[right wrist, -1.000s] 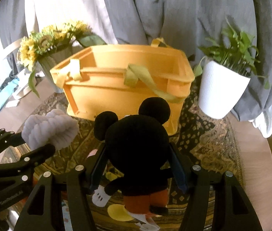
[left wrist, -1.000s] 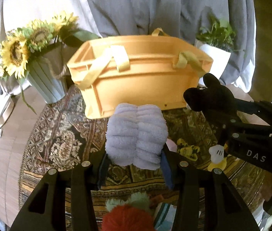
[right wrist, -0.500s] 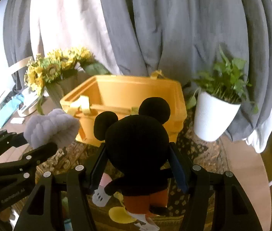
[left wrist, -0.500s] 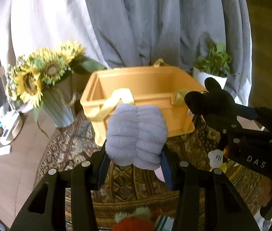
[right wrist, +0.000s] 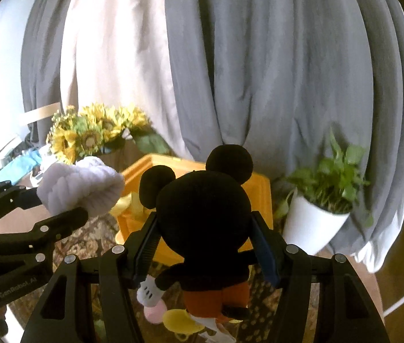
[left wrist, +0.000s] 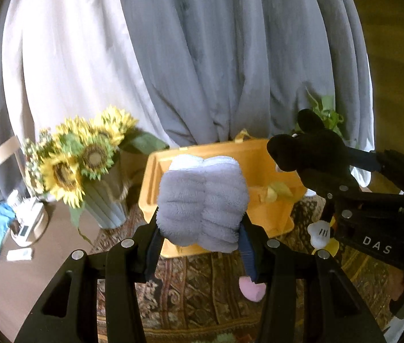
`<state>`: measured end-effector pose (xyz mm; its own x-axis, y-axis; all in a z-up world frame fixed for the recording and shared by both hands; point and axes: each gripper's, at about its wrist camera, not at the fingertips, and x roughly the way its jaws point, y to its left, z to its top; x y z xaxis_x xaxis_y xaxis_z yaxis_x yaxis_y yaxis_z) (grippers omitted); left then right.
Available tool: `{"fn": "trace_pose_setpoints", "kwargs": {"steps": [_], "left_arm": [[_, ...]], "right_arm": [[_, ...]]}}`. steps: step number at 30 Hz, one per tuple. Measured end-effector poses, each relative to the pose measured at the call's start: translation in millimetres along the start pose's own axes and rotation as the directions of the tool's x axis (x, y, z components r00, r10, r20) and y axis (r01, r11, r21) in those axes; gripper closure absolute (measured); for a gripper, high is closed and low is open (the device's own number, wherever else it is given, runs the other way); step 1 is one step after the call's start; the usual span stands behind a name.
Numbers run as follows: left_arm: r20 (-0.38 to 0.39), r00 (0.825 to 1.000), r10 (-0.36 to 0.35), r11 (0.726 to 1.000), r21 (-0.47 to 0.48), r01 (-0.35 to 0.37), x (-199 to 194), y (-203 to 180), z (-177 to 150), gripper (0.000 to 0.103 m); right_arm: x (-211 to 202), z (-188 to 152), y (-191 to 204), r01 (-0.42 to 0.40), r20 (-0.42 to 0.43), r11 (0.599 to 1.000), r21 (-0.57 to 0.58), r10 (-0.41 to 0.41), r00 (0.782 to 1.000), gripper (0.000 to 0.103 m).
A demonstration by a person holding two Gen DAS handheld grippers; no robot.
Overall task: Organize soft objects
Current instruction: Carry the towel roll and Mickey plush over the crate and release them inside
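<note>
Left claw pinches a fluffy lavender plush between its blue-padded fingers, held up in the air in front of the orange crate. Right claw is clamped on a Mickey Mouse doll, seen from behind: black head and round ears, red shorts, white glove and yellow shoe dangling below the fingers. Both toys are lifted clear of the bench, side by side, lavender plush to the left of the doll. In the left wrist view the doll and the right claw's black frame marked "DAS" come in from the right edge; in the right wrist view the lavender plush and left claw come in from the left. The crate sits on a patterned brown cloth with pale yellow strap handles drooped over its rim. Sunflowers in a ribbed pale vase stand left of the crate, and a white potted plant stands right of it. Grey and white curtains hang behind. A small pink thing shows under the left claw; cannot tell what it is.
</note>
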<state>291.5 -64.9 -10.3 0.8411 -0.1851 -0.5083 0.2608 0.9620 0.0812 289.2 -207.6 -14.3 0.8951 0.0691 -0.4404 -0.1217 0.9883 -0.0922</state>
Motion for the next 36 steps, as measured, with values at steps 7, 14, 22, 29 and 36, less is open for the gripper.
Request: {"fn": "trace_pose_setpoints", "kwargs": {"steps": [7, 14, 22, 29, 36], "left_arm": [[0.053, 0.998, 0.013, 1.000, 0.010, -0.014, -3, 4, 21, 0.056], [0.078, 0.997, 0.014, 1.000, 0.000, -0.014, 4, 10, 42, 0.056], [0.086, 0.996, 0.025, 1.000, 0.011, -0.026, 26, 15, 65, 0.056], [0.074, 0.996, 0.049, 0.998, 0.021, -0.051, 59, 19, 82, 0.056], [0.021, 0.998, 0.065, 0.998, 0.020, -0.066, 100, 24, 86, 0.056]], "right_arm": [[0, 24, 3, 0.000, 0.064, 0.998, -0.070, 0.005, 0.998, 0.040], [11, 47, 4, -0.002, 0.105, 0.994, -0.108, 0.014, 0.994, 0.040], [44, 70, -1, -0.040, 0.095, 0.988, -0.148, 0.054, 0.994, 0.040], [89, 84, -9, -0.084, 0.049, 0.982, -0.170, 0.094, 0.994, 0.040], [139, 85, -12, -0.135, -0.016, 0.971, -0.198, 0.135, 0.991, 0.040]]}}
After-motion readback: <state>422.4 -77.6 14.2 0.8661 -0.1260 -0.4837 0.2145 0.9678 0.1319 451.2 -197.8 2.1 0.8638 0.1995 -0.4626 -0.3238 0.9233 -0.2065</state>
